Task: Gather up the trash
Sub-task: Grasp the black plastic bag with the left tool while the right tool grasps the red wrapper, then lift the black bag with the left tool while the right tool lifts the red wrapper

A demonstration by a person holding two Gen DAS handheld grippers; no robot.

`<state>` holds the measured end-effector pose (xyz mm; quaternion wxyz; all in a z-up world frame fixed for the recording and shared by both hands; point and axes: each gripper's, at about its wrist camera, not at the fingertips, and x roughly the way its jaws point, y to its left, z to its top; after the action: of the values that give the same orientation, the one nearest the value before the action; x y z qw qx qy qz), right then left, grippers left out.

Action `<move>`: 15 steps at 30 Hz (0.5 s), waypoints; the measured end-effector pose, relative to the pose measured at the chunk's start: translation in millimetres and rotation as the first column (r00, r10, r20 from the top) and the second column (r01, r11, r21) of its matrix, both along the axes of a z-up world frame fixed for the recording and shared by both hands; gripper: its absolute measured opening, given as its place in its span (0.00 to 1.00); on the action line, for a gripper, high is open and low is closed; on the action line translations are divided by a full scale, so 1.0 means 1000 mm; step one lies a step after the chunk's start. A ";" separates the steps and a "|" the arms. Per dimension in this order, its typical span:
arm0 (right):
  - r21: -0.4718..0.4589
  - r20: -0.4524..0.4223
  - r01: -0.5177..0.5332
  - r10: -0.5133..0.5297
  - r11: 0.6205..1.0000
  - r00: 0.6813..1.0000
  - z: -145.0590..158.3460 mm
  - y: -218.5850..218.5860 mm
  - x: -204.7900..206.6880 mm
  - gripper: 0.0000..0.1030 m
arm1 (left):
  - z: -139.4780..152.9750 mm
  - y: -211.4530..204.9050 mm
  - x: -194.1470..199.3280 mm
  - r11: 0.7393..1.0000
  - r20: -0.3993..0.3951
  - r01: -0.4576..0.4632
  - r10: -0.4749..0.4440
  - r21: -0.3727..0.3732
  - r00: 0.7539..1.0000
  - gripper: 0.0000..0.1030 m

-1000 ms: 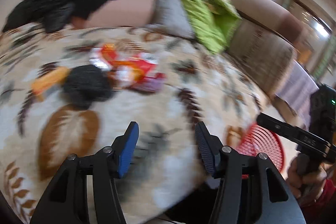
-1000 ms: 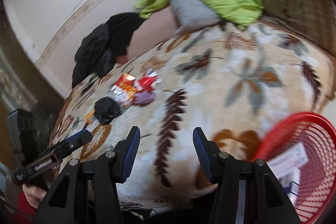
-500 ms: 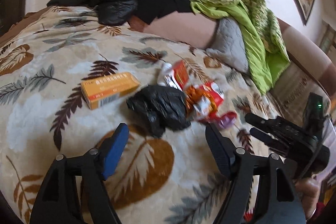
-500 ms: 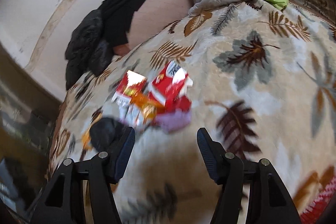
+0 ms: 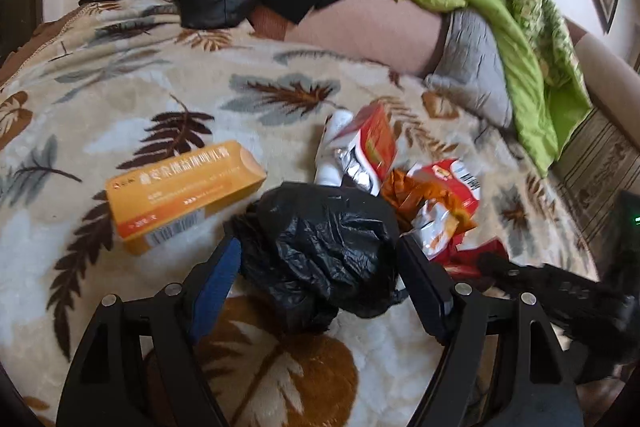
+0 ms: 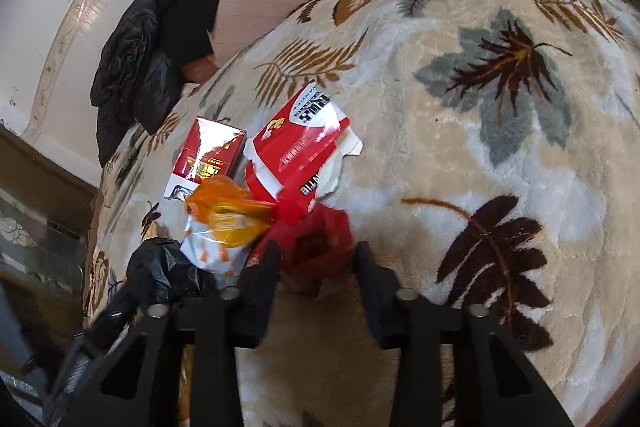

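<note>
On the leaf-patterned blanket (image 5: pixel 120 99) of the bed, the left gripper (image 5: pixel 318 267) has its fingers spread wide and opening further, one either side of a crumpled black plastic bag (image 5: pixel 320 247) without pressing it, and only this view shows the orange box (image 5: pixel 184 195) lying just left of the bag. The right wrist view shows the right gripper (image 6: pixel 316 267) closing its fingers on a crumpled red wrapper (image 6: pixel 316 243), with a torn red-and-white packet (image 6: pixel 296 155), a red carton (image 6: pixel 208 155) and an orange wrapper (image 6: pixel 228 215) just beyond.
</note>
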<state>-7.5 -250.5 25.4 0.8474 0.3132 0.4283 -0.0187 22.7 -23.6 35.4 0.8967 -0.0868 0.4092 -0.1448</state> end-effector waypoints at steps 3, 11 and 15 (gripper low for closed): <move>0.005 0.011 0.006 -0.006 1.000 1.000 0.004 0.000 -0.008 0.23 | -0.007 -0.004 0.003 1.000 0.004 0.016 -0.016 0.011 1.000 0.76; -0.082 0.103 0.004 0.005 0.997 0.995 0.030 0.008 -0.040 0.22 | -0.016 -0.009 -0.001 0.996 0.015 0.052 -0.053 0.066 0.998 0.47; -0.132 0.187 0.023 0.002 0.991 0.982 0.051 0.010 -0.064 0.22 | -0.010 -0.006 -0.013 0.998 0.027 0.047 -0.048 0.050 0.998 0.41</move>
<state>-71.3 -240.8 76.9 0.9027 0.2585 0.3432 -0.0226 9.8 -29.9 25.7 0.9005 -0.0531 0.4020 -0.1572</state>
